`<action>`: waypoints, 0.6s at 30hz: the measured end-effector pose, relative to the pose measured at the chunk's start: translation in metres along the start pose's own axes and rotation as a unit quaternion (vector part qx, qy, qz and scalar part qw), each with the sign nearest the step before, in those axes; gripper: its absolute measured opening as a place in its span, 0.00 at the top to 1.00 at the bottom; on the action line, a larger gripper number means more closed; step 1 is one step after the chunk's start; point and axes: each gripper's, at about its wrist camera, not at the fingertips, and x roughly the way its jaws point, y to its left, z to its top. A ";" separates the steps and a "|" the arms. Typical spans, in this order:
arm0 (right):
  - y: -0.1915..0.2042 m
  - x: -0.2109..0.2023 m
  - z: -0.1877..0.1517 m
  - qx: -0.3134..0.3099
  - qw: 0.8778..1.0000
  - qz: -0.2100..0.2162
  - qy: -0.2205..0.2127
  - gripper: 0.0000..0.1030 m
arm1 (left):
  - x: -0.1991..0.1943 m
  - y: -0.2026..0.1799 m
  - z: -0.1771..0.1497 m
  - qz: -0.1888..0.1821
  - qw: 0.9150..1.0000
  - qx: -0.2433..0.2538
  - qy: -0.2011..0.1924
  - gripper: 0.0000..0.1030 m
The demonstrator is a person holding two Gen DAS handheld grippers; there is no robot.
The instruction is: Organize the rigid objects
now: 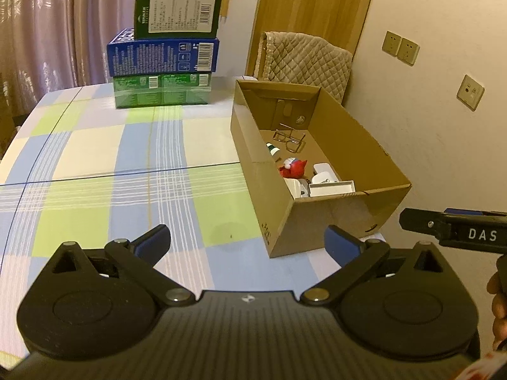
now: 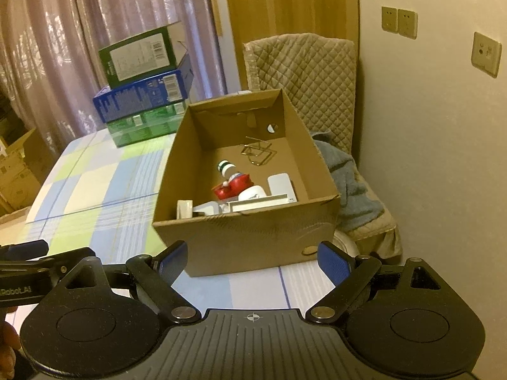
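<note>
Matt brown cardboard box [image 2: 247, 237]; smooth checked tablecloth [image 1: 126, 190] — faintly sheened. Glossy printed cartons [image 1: 163, 57], thin metal-wire glasses [image 1: 290, 139], quilted cloth chair cover [image 2: 313, 72] — soft, matt.

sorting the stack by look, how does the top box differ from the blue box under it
The top box is dark green; the blue box is blue. The top box stands on its narrow side, taller and less wide; the blue box lies flat and wider. Both are rectangular cartons with a white barcode, stacked at the table's far edge.
</note>
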 end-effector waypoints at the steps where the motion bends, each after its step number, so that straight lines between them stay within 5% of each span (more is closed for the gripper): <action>1: 0.001 -0.002 -0.001 0.000 1.000 0.002 -0.001 0.17 | -0.002 -0.001 0.000 0.000 1.000 -0.001 -0.002 0.02; 18: 0.007 -0.035 -0.006 -0.001 1.000 0.010 -0.015 0.16 | -0.030 -0.012 0.000 0.019 1.000 0.002 -0.020 0.01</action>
